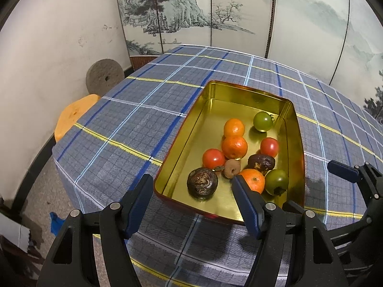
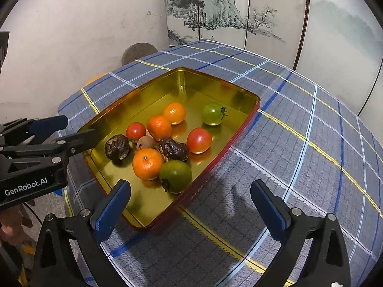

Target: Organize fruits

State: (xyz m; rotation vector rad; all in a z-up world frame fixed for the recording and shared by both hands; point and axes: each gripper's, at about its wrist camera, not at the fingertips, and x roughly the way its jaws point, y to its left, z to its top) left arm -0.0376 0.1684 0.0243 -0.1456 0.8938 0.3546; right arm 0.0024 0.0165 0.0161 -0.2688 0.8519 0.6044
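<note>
A gold tin tray (image 1: 249,89) (image 2: 143,93) with red outer walls sits on the plaid tablecloth. It holds several fruits: mandarins (image 1: 234,147) (image 2: 148,163), red tomatoes (image 1: 213,158) (image 2: 199,140), green tomatoes (image 1: 277,180) (image 2: 176,175), dark wrinkled fruits (image 1: 202,183) (image 2: 117,147) and a small brown one (image 1: 231,168) (image 2: 146,142). My left gripper (image 1: 192,196) (image 2: 71,131) hovers open over the tray's near left corner, holding nothing. My right gripper (image 2: 191,205) (image 1: 316,187) stands wide open astride the tray's near right wall, just short of the nearest green tomato, with nothing in it.
A grey millstone (image 1: 105,77) and an orange stool (image 1: 71,117) stand by the white wall beyond the table's left edge. A painted folding screen (image 1: 191,12) closes off the back. Bare plaid cloth (image 2: 299,155) stretches right of the tray. A hand (image 2: 12,229) shows at lower left.
</note>
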